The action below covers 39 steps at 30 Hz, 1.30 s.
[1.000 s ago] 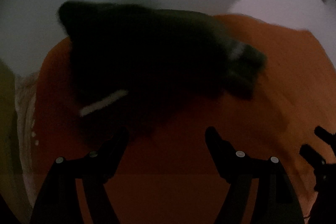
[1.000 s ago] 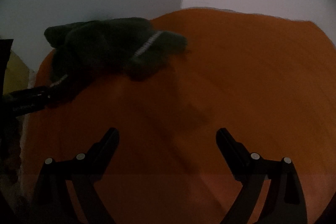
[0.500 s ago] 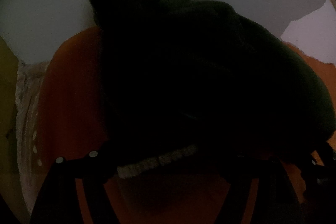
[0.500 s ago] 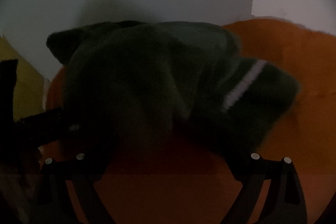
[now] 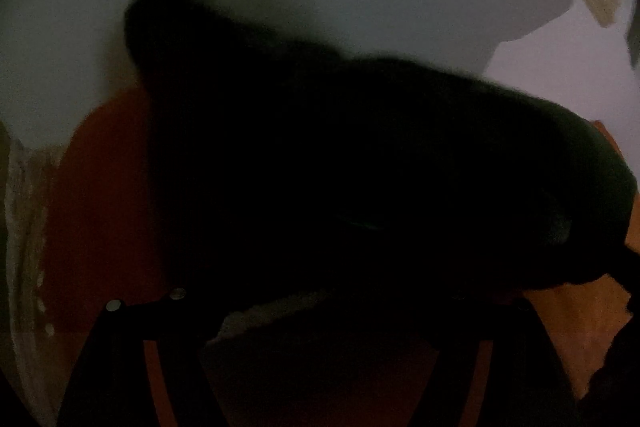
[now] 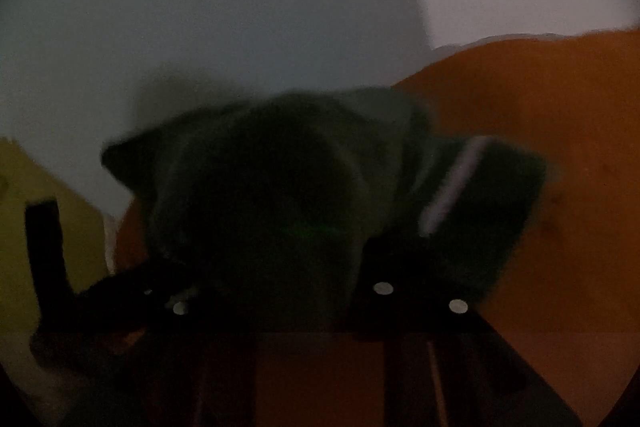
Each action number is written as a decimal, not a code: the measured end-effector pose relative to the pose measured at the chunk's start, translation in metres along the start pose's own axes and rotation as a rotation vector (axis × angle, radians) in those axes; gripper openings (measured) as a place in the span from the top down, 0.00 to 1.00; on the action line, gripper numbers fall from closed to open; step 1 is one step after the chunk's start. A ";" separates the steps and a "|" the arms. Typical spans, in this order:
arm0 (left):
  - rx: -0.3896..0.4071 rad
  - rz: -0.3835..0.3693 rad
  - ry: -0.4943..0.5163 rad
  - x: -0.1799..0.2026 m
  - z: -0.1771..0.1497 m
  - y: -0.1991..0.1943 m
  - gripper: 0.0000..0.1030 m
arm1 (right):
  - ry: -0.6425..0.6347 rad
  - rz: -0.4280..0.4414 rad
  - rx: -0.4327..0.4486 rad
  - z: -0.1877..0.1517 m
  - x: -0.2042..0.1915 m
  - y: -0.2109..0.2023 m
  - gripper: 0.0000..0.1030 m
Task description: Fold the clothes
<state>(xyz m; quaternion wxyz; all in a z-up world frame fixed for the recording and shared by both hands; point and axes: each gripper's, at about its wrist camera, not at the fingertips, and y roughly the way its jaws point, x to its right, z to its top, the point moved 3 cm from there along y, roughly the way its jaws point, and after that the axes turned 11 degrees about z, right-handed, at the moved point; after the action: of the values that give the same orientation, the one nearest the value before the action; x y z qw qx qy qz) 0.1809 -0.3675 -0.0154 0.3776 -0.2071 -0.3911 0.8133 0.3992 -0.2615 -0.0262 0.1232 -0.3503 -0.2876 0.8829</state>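
Both views are very dim and grainy, with black fisheye corners. In the left wrist view the dark garment (image 5: 360, 179) is a near-black, detail-free mass. In the right wrist view its white stripe (image 6: 452, 187) smears with motion blur; the far wall (image 6: 240, 7) stays evenly grey.

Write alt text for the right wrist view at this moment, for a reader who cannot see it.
A dark green garment with a pale stripe lies bunched on an orange surface, filling the space in front of the right gripper. The frame is dim and blurred, so whether its fingers grip the cloth cannot be told. A pale wall rises behind.
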 end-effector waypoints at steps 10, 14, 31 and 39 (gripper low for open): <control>0.066 -0.155 0.180 0.104 -0.068 -0.133 0.26 | 0.005 -0.154 0.263 0.013 0.044 -0.187 0.86; 0.101 -0.217 0.243 0.143 -0.098 -0.189 0.26 | 0.040 -0.228 0.390 0.019 0.070 -0.282 0.87; 0.131 -0.495 0.688 0.407 -0.263 -0.382 0.24 | 0.137 -0.926 0.843 -0.154 0.144 -0.754 0.88; 0.034 -0.557 0.864 0.519 -0.321 -0.408 0.24 | 0.489 -0.999 0.641 -0.381 0.225 -0.794 0.88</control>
<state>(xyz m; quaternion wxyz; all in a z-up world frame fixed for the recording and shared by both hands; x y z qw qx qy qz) 0.2420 0.3558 0.0909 0.7104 -0.4061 -0.2265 0.5282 0.5117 0.6322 0.0973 0.6804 -0.3111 -0.1014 0.6557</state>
